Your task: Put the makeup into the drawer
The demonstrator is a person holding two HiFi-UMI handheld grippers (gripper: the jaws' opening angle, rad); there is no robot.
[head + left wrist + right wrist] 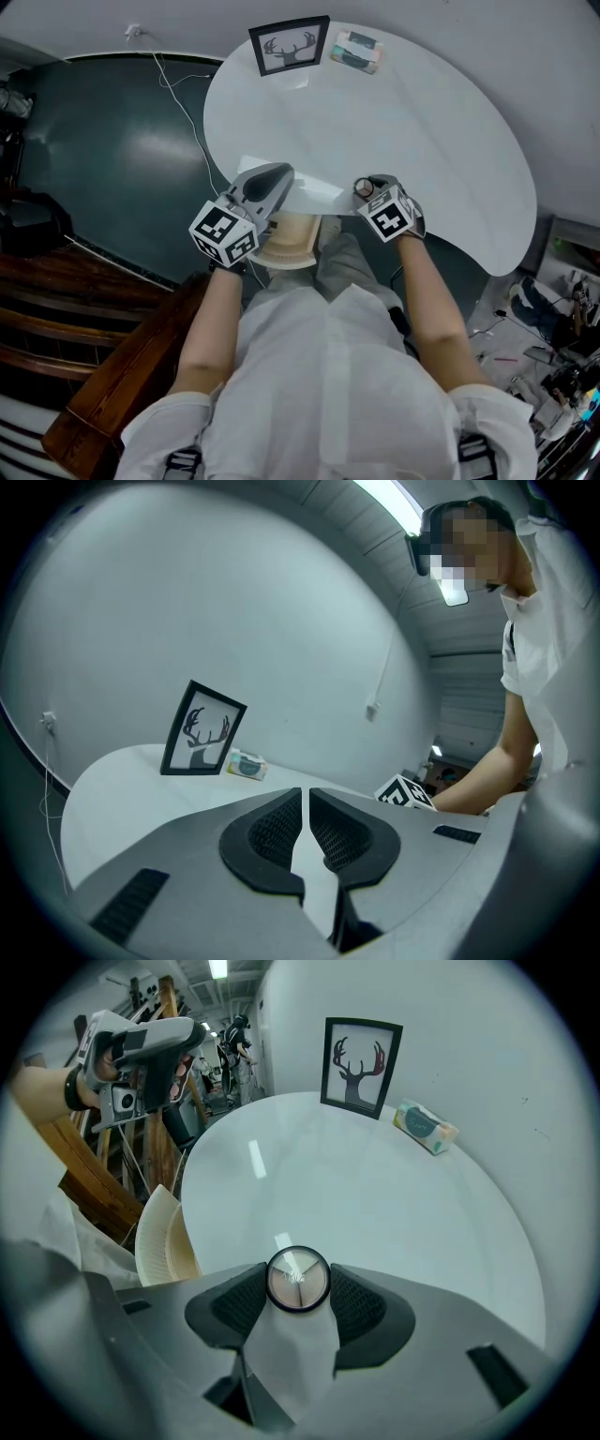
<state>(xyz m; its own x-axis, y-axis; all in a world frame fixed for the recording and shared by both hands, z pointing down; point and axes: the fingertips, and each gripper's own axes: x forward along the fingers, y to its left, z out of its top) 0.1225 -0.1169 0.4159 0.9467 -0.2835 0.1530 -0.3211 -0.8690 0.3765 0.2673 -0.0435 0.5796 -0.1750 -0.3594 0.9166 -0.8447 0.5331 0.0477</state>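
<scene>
Black-framed picture (362,1065), perhaps tissues (427,1126), beyond makeup (297,1280)

I find no word or number that I can read. The faint script on the round black-rimmed compact lid (297,1280) is too small to make out.

— What stands at the far edge of my tabletop (422,131)?
— I see a black-framed deer picture (290,44), upright, with a small pale packet (357,52) just beside it. A white cable (178,89) crosses the dark floor.
</scene>
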